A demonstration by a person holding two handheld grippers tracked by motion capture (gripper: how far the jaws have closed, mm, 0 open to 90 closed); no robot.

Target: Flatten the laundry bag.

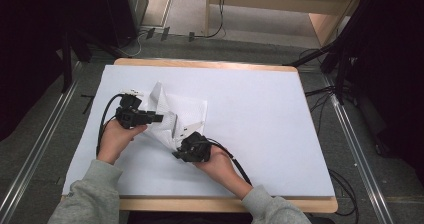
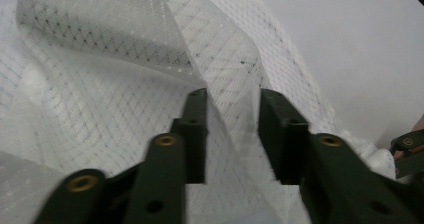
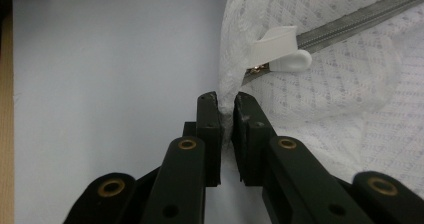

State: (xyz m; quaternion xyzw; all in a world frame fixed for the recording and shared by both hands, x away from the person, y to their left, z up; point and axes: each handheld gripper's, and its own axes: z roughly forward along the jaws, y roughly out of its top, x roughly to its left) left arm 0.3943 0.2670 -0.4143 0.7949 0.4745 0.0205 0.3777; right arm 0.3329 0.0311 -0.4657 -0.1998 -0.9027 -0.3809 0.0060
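Observation:
A white mesh bag (image 1: 177, 111) lies crumpled on the white-covered table (image 1: 265, 134), left of centre. My left gripper (image 1: 158, 118) comes at it from the left. In the left gripper view its jaws (image 2: 232, 129) stand apart, with a raised fold of the mesh (image 2: 235, 84) running between them and not visibly pinched. My right gripper (image 1: 181, 143) sits at the bag's near edge. The right gripper view has the jaws (image 3: 227, 104) shut on the mesh edge (image 3: 230, 91), just below the white zipper pull (image 3: 280, 54) and the grey zipper (image 3: 360, 21).
The table's wooden rim (image 1: 225, 204) runs along the near side, and bare white surface (image 1: 260, 94) spreads to the right of the bag. Cables (image 1: 235, 164) trail from both grippers. Dark stands and cables line the floor on the right (image 1: 345, 84).

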